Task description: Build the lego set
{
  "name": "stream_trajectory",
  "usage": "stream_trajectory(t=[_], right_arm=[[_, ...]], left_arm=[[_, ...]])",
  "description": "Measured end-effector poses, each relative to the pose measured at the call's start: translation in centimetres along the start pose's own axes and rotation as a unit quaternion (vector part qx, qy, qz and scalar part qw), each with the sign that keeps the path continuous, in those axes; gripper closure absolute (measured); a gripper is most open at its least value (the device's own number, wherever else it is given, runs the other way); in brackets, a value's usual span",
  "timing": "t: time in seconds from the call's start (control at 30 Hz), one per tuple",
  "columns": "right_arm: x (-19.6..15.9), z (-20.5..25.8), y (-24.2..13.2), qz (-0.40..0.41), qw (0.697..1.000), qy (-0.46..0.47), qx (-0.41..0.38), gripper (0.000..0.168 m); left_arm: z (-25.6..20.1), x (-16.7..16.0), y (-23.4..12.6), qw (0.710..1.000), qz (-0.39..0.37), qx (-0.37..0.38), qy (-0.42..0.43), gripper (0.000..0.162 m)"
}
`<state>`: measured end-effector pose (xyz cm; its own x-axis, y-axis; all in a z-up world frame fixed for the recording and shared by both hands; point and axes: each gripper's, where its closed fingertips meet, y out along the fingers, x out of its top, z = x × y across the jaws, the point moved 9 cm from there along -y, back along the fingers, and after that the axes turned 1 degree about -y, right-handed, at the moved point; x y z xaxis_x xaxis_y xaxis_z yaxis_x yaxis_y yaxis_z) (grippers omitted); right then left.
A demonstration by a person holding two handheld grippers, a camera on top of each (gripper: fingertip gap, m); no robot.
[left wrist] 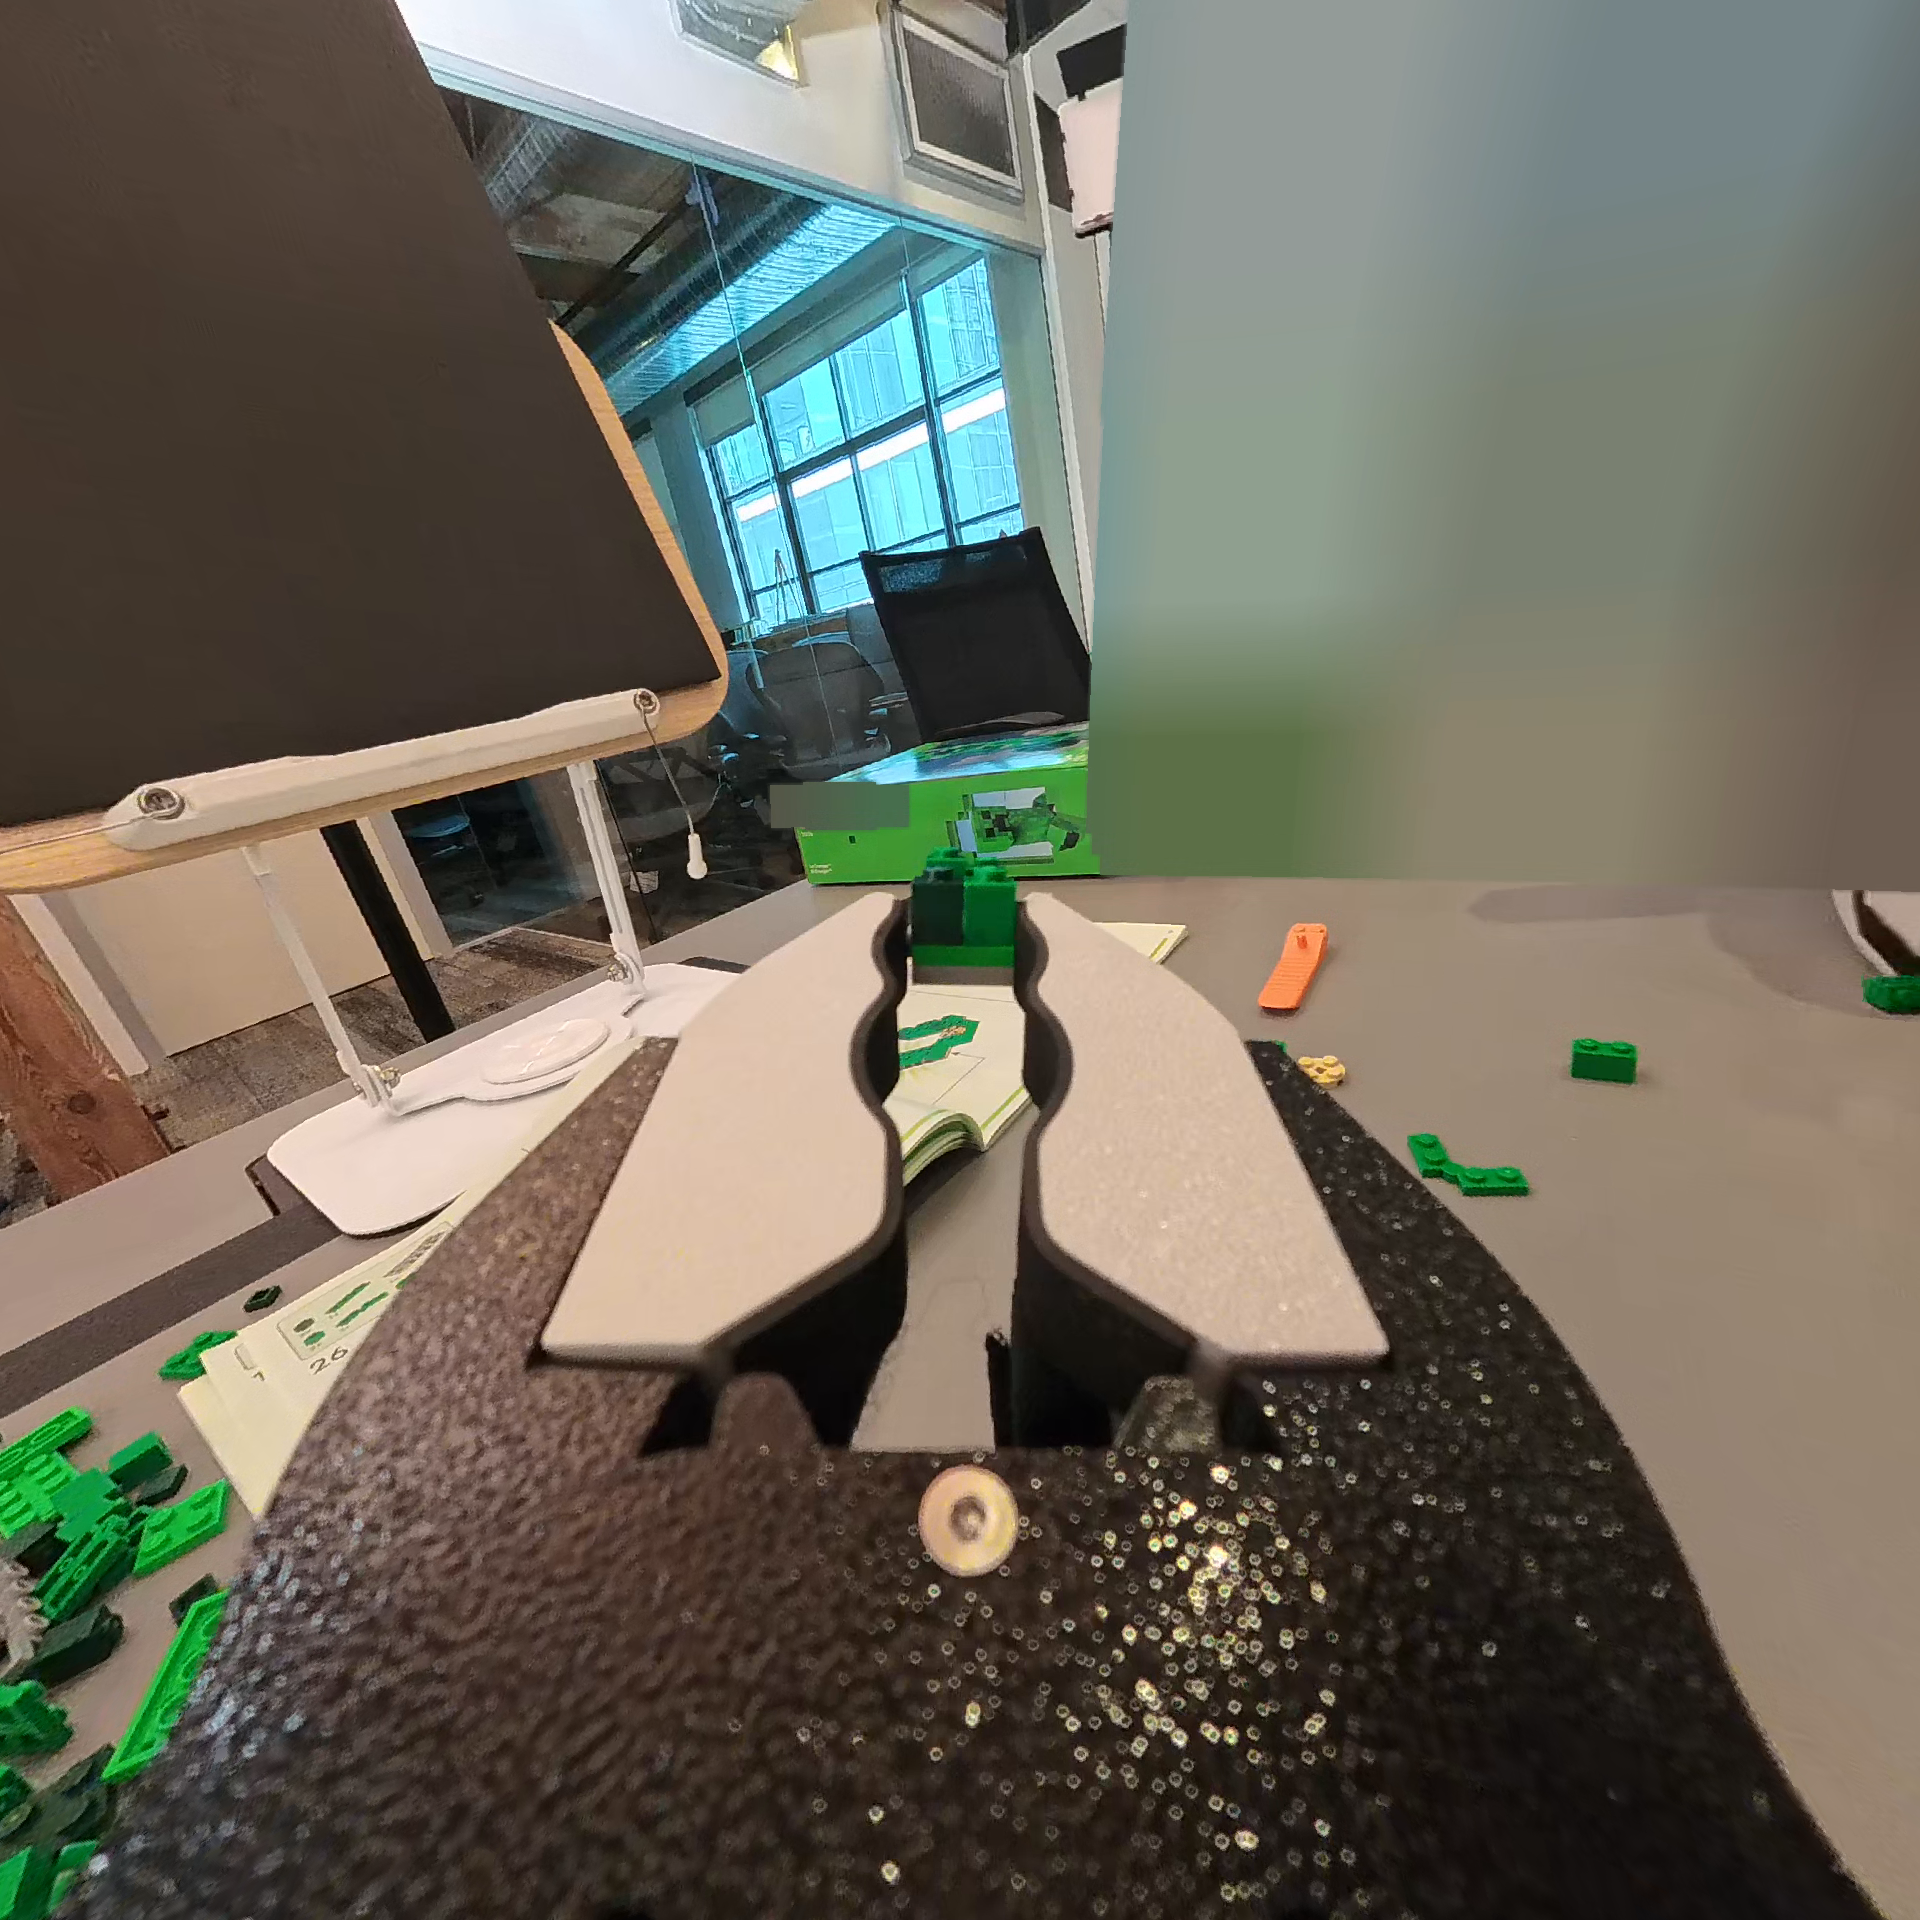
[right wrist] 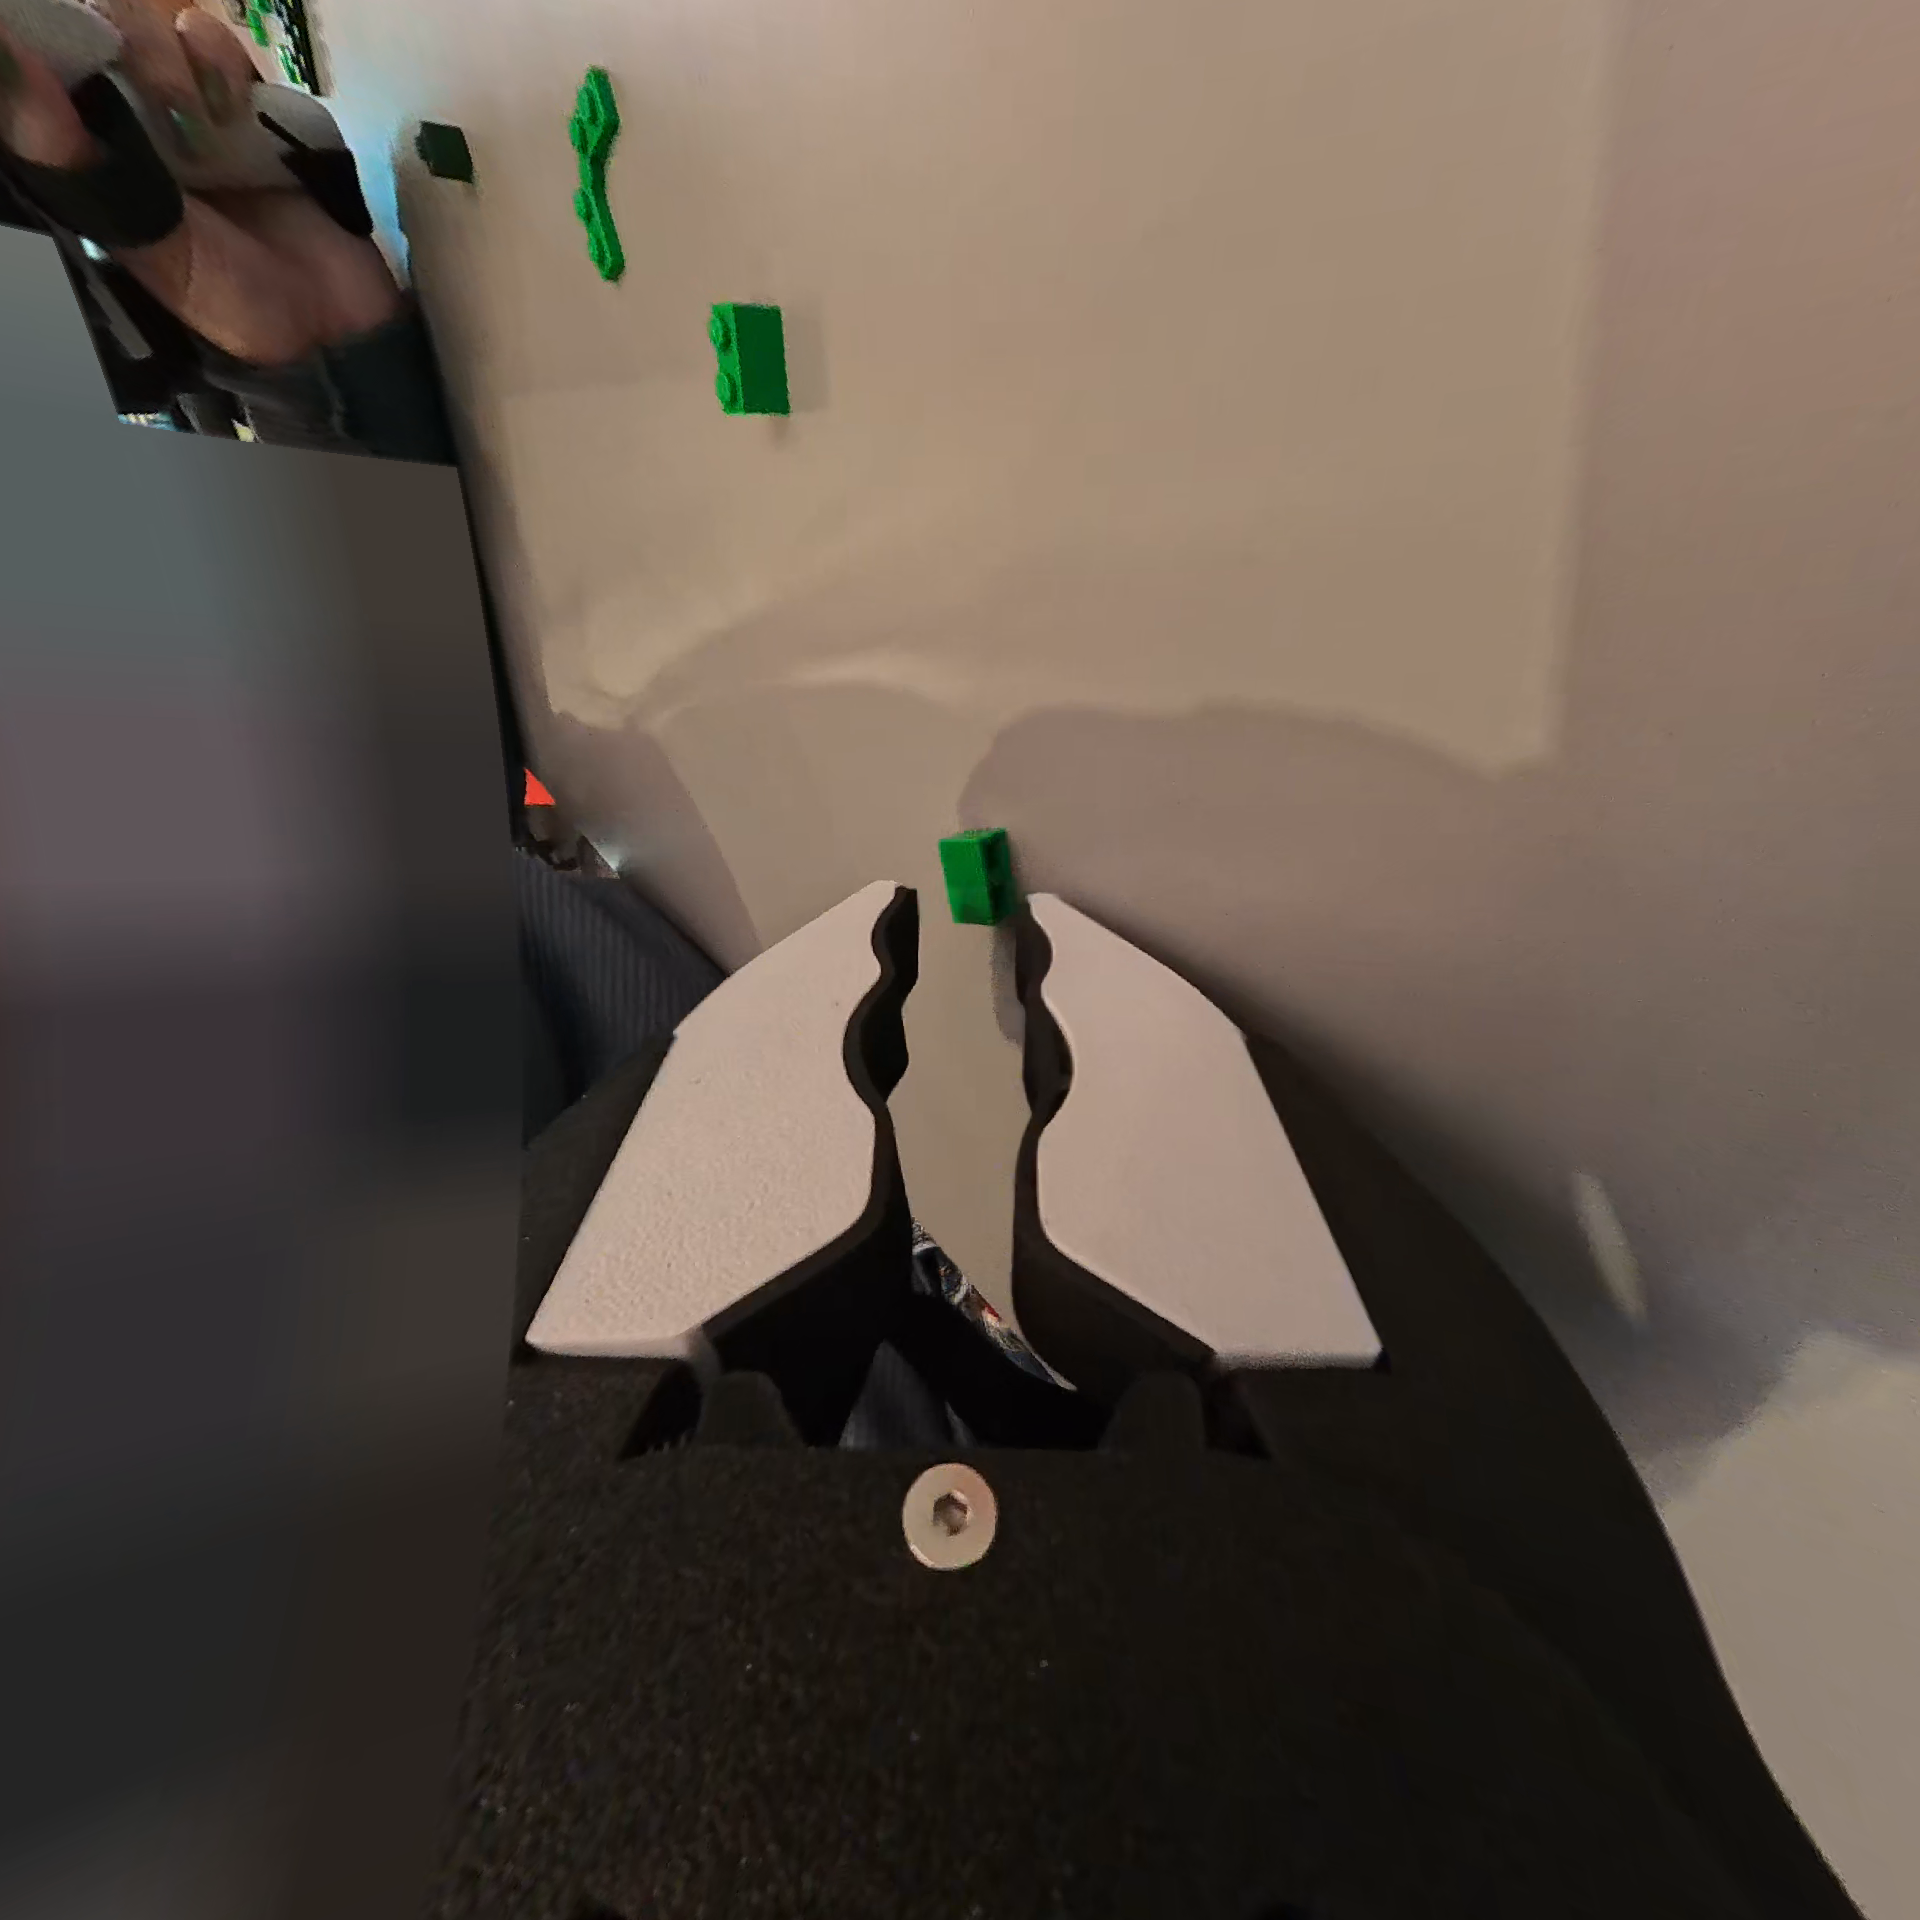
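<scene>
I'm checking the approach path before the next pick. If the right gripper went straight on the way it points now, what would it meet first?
Most likely the small green brick lying on the grey table, just ahead of the right gripper, whose jaws stand apart. Depth is unclear, so it could touch the table first.

Grey table point(left wrist: 1558, 1351) carries loose green bricks point(left wrist: 73, 1507), instruction booklet point(left wrist: 956, 1081), orange separator point(left wrist: 1294, 968), green box point(left wrist: 945, 821)

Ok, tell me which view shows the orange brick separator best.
The left wrist view. There the orange separator lies in full on the grey table, right of the left tool, which grips a green stack. The right wrist view shows at most a small orange-red sliver at the blurred patch's edge; I cannot tell if that is it.
</scene>
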<state>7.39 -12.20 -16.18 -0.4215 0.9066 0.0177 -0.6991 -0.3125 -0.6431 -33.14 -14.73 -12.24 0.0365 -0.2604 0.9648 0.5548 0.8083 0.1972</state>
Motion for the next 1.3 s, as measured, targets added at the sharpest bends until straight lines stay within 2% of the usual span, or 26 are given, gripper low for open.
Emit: stream_trajectory(t=[0.17,0.2,0.27,0.3,0.37,0.47,0.53,0.6,0.67,0.8,0.87,0.93,0.97,1.2,1.3], right_arm=[[-0.1,0.1,-1.3,-0.038,0.999,0.007,-0.022,0.132],[-0.2,0.3,-1.6,-0.064,0.997,-0.011,-0.039,0.127],[-0.7,1.3,-2.0,-0.127,0.984,-0.100,-0.077,0.131],[-1.3,1.9,-1.9,-0.149,0.973,-0.152,-0.094,0.138],[-2.7,2.8,-1.0,-0.154,0.944,-0.253,-0.147,0.140],[-4.6,3.2,0.5,-0.145,0.877,-0.379,-0.256,0.140],[-5.2,3.5,1.3,-0.158,0.839,-0.420,-0.306,0.140],[-5.5,3.5,2.0,-0.169,0.821,-0.431,-0.335,0.141],[-5.5,3.4,2.7,-0.169,0.819,-0.426,-0.345,0.141],[-5.0,3.3,3.1,-0.181,0.840,-0.396,-0.324,0.149],[-4.8,3.4,3.1,-0.182,0.840,-0.398,-0.321,0.160],[-4.6,3.6,3.2,-0.178,0.834,-0.408,-0.326,0.160],[-4.6,3.8,3.2,-0.180,0.831,-0.414,-0.326,0.168],[-4.2,4.1,2.5,-0.202,0.831,-0.430,-0.289,0.167],[-4.6,3.6,1.9,-0.193,0.828,-0.448,-0.277,0.154]], left_arm=[[0.0,-0.1,0.0,1.000,0.001,0.001,0.000,0.144],[0.1,-0.1,0.0,1.000,0.000,0.002,0.000,0.144],[0.1,-0.1,0.0,1.000,0.000,0.003,-0.001,0.144],[0.1,-0.1,0.0,1.000,0.000,0.002,-0.002,0.144],[0.0,-0.1,0.0,1.000,0.001,0.000,-0.002,0.144],[0.0,-0.1,0.1,1.000,0.001,-0.002,-0.003,0.144],[-0.1,-0.1,0.1,1.000,0.001,-0.003,-0.003,0.144],[-0.1,-0.1,0.1,1.000,0.002,-0.003,-0.002,0.144],[-0.1,-0.1,0.1,1.000,0.002,-0.002,-0.002,0.144],[-0.1,-0.1,0.1,1.000,0.002,-0.004,0.000,0.144],[-0.2,0.0,0.1,1.000,0.002,-0.004,0.002,0.144],[-0.1,0.1,0.1,1.000,0.004,-0.005,0.009,0.144],[-0.1,0.1,0.0,1.000,0.007,-0.005,0.013,0.144],[0.4,-0.2,-0.4,0.999,0.034,0.007,0.034,0.144],[0.6,-0.3,-0.5,0.998,0.039,0.023,0.037,0.144]])
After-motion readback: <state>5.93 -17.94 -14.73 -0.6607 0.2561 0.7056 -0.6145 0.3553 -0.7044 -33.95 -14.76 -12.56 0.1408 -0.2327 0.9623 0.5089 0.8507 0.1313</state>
